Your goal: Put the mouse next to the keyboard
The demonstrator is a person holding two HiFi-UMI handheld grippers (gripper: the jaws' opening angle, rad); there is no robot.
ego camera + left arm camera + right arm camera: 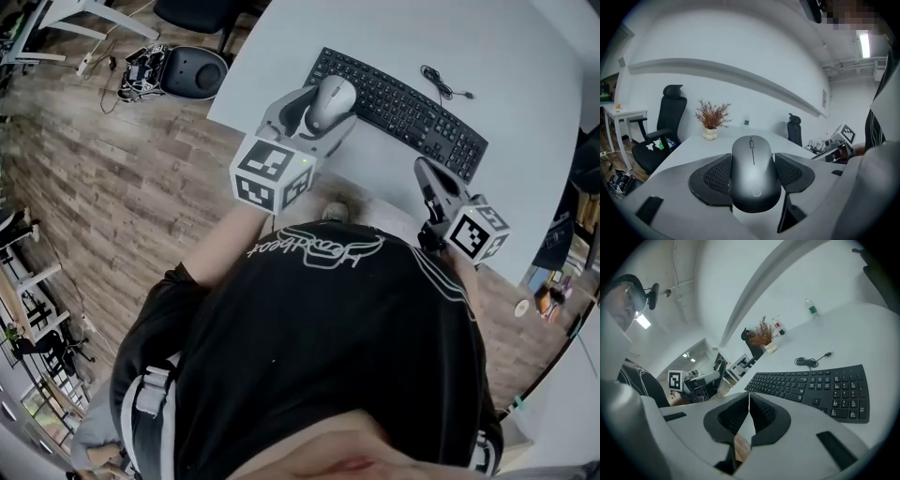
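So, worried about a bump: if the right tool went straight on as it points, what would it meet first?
Most likely the keyboard, just beyond the right tool; depth is unclear.

Counts: 1 keyboard (412, 111). 1 mouse (333, 101) at keyboard's left end. 1 coiled cable (439, 82) behind keyboard. 1 potted dried plant (764, 337) beyond keyboard. 2 grippers: left gripper (753, 164), right gripper (748, 401). 2 office chairs (669, 119) in left gripper view.

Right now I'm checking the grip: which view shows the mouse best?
The left gripper view: the mouse fills its centre, pressed between the jaws. The head view shows the mouse small, from above. The right gripper view does not show it.
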